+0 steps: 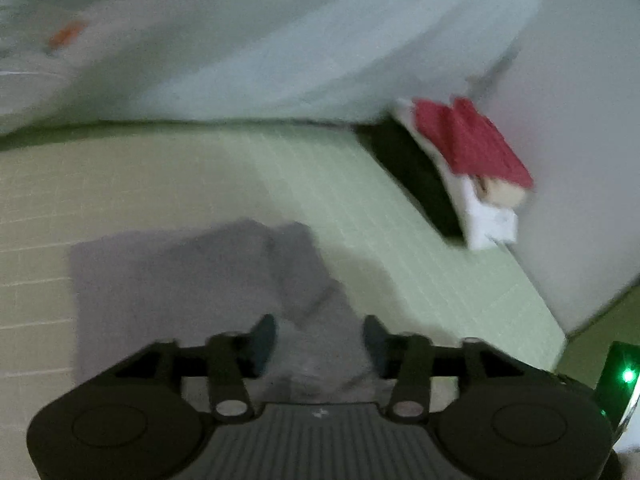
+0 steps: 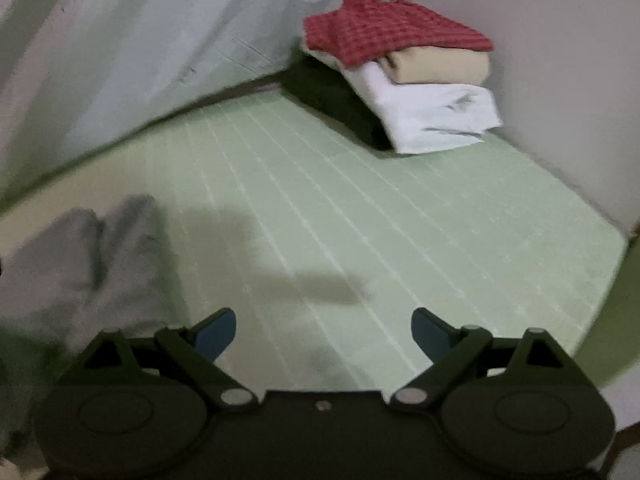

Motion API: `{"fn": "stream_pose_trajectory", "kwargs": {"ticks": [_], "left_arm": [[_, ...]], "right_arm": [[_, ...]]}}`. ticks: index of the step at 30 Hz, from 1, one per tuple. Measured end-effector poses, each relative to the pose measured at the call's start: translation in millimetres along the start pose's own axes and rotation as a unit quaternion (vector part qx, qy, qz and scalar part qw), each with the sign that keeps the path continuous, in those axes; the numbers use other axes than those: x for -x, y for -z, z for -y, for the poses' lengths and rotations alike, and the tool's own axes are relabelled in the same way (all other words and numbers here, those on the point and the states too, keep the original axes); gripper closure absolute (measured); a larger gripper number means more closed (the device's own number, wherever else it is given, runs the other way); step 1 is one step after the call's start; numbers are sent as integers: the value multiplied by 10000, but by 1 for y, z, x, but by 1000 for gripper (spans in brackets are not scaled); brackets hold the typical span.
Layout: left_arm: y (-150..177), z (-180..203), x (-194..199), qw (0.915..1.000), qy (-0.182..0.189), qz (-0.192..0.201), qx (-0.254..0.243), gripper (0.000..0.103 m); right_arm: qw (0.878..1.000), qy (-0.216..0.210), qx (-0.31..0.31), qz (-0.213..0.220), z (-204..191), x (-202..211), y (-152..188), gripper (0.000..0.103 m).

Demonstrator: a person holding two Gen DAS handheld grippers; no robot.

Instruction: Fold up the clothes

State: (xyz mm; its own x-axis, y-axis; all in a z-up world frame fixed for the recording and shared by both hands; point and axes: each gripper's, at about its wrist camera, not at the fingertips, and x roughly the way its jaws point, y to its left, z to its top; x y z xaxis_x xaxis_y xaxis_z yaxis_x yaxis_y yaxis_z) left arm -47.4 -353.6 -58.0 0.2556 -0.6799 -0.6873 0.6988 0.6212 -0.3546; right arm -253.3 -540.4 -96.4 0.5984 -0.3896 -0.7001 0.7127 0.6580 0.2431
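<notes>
Fingers of the left gripper (image 1: 319,344) stand spread, holding nothing, right above a grey garment (image 1: 192,280) lying partly doubled over on the green mat (image 1: 420,240). Off to its side, the right gripper (image 2: 324,334) is likewise released over bare mat, the grey cloth to its left. Farther back, in the corner by the wall (image 2: 560,80), sits a stack of folded clothes (image 2: 404,72): red checked on top, then beige, then white, with something dark beside it. Both views are blurred, so the grey edges are hard to read. A pinch taken now could catch one layer only, or several, and pull the fold askew.
</notes>
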Motion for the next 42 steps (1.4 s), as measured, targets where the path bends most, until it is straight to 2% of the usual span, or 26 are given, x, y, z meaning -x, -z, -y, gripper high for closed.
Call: {"fn": "stream_pose_trajectory", "kwargs": {"ticks": [5, 9, 14, 15, 19, 21, 25, 27, 28, 30, 32, 36, 38, 39, 40, 42], "left_arm": [[17, -46, 25, 9943, -761, 74, 745, 41], [34, -69, 41, 9882, -1087, -40, 1078, 41], [43, -87, 56, 9859, -1217, -110, 1147, 41], [44, -90, 58, 9856, -1239, -124, 1143, 41], [46, -102, 67, 9851, -1279, -149, 1142, 41], [44, -106, 67, 9847, -1296, -132, 1156, 41], [42, -114, 64, 9840, -1289, -148, 1222, 41], [40, -116, 61, 9841, -1272, -168, 1226, 41], [38, -117, 59, 9844, -1261, -170, 1213, 41], [34, -117, 55, 9849, -1248, -169, 1185, 40], [30, -115, 50, 9855, -1225, -160, 1160, 40], [22, -107, 36, 9875, -1127, -141, 1093, 40], [20, -100, 28, 9889, -1040, -164, 1047, 39], [19, -96, 24, 9899, -970, -165, 1021, 34], [18, -91, 20, 9909, -902, -158, 986, 30], [18, -80, 13, 9929, -779, -211, 869, 30]], "right_arm": [[9964, -785, -322, -43, 6, -7, -13, 17], [9854, -1447, -701, -565, -8, -41, -10, 46], [9588, -2260, -1177, -1255, -26, -85, -5, 48], [9568, -2306, -1166, -1334, -29, -91, -4, 48], [9695, -1969, -725, -1266, -40, -99, -2, 48], [9700, -1976, -593, -1284, -44, -99, -1, 39], [9689, -2050, -358, -1339, -51, -99, -1, 37], [9681, -2087, -240, -1366, -55, -99, -1, 58], [9676, -2105, -181, -1379, -57, -99, -1, 61], [9666, -2141, -64, -1406, -60, -99, -1, 86], [9673, -2213, 50, -1240, -62, -90, -5, 95], [9676, -2363, 275, -846, -66, -71, -15, 97], [9663, -2441, 599, -550, -69, -57, -28, 97], [9652, -2490, 696, -406, -69, -50, -35, 97], [9647, -2535, 651, -305, -64, -46, -41, 97], [9665, -2505, 542, -167, -50, -41, -52, 97]]}}
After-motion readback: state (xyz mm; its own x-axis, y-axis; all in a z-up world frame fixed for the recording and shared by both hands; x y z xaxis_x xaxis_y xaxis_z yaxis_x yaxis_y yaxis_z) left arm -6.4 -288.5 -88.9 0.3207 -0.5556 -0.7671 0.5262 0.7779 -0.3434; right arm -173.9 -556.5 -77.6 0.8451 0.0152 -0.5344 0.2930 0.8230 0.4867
